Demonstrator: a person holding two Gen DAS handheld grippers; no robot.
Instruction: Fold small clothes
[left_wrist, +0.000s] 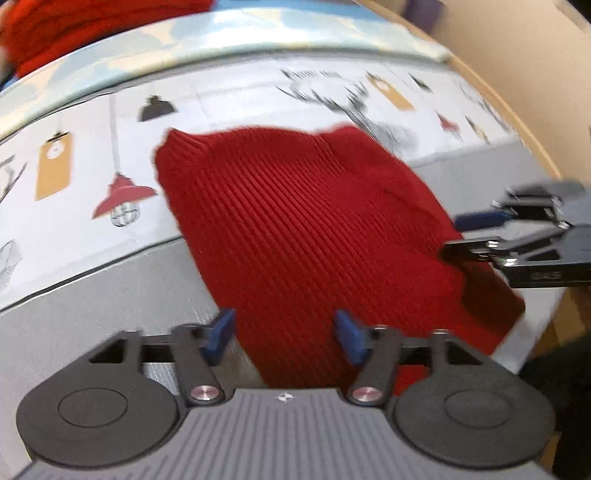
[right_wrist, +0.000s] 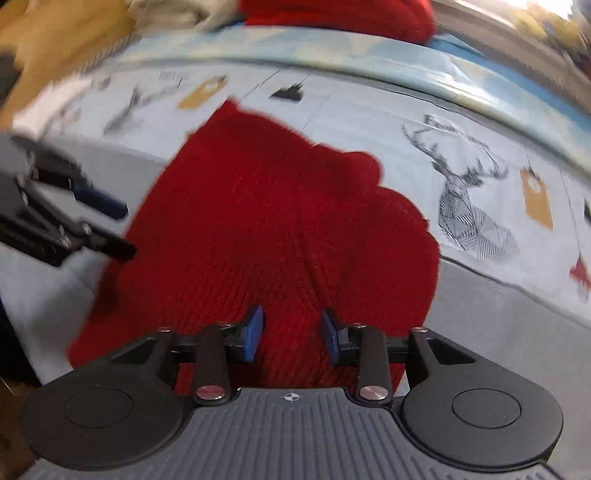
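Observation:
A small red ribbed knit garment (left_wrist: 310, 229) lies flat on the table; it also shows in the right wrist view (right_wrist: 266, 221). My left gripper (left_wrist: 284, 334) is open just above the garment's near edge, holding nothing. My right gripper (right_wrist: 291, 332) is open over the garment's near part, holding nothing. The right gripper also shows at the right of the left wrist view (left_wrist: 465, 236), open at the garment's right edge. The left gripper shows at the left of the right wrist view (right_wrist: 118, 229), open at the garment's left edge.
The table has a grey surface (left_wrist: 74, 325) and a white cloth printed with lamps, tags and a deer (right_wrist: 469, 206). A pale blue patterned band (left_wrist: 258, 33) runs behind it, with more red fabric (right_wrist: 340, 14) piled beyond. The table's edge (left_wrist: 543, 317) is close at the right.

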